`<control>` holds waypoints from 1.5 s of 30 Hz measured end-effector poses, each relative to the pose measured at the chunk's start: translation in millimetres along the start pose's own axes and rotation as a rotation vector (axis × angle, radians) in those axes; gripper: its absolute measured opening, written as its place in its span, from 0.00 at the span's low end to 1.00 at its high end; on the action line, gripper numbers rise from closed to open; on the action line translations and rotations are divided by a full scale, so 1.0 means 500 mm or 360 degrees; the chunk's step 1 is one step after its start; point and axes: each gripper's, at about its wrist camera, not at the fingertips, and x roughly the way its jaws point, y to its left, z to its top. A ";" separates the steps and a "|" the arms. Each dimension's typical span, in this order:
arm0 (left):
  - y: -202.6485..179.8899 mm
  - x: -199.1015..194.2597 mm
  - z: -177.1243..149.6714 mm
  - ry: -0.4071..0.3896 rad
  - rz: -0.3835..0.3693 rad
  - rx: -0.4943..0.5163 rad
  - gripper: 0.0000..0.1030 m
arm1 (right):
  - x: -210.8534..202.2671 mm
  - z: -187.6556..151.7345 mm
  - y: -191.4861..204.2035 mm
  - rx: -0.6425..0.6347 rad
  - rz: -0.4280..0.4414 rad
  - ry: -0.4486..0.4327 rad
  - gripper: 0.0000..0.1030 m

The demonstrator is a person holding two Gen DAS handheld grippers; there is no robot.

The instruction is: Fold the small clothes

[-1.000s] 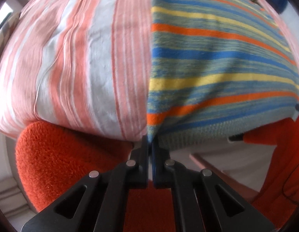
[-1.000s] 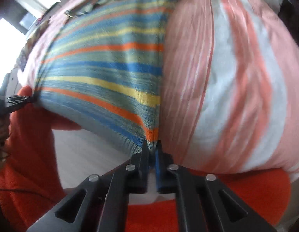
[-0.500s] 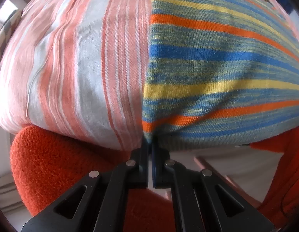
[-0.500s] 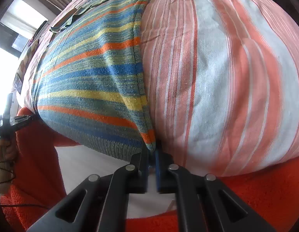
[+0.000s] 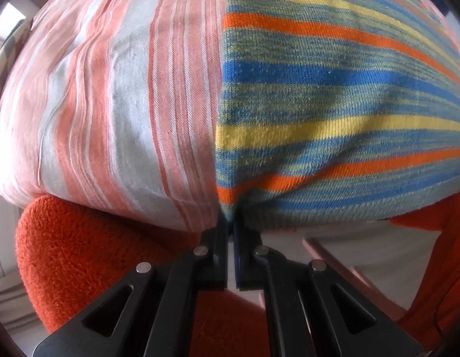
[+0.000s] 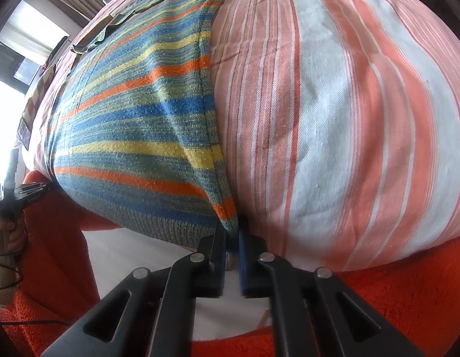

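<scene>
Striped knit sweater (image 5: 334, 95) lies spread on a bed cover (image 5: 116, 95) with pink and white stripes, its ribbed hem hanging at the near edge of the bed. We hold both bottom corners. The left gripper (image 5: 230, 223) is clamped on the hem corner where the sweater's side edge meets the cover; the right gripper (image 6: 231, 235) is clamped on the opposite hem corner. In the right view the left gripper's handle and the hand (image 6: 6, 235) around it show at the far end of the hem. An orange fleece sleeve (image 5: 90, 255) fills the foreground below the bed edge.

We judge this to be the start of a fold: hem pinched at both ends, cloth not yet doubled over. The next move calls for lifting both corners together, keeping the hem taut and level between us, and carrying it up toward the collar end so that the side edges stay aligned.
</scene>
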 end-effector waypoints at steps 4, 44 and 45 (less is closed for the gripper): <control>-0.006 -0.005 -0.011 0.0017 -0.0016 -0.0003 0.02 | 0.000 -0.002 0.002 -0.0010 -0.0002 0.0011 0.06; 0.140 -0.152 -0.038 -0.0878 0.0155 -0.0737 0.87 | 0.071 0.496 0.388 -0.1200 -0.0394 -0.0301 0.58; 0.142 -0.147 -0.036 -0.0866 0.0151 -0.0744 0.87 | 0.092 0.505 0.391 -0.1209 -0.0407 -0.0294 0.58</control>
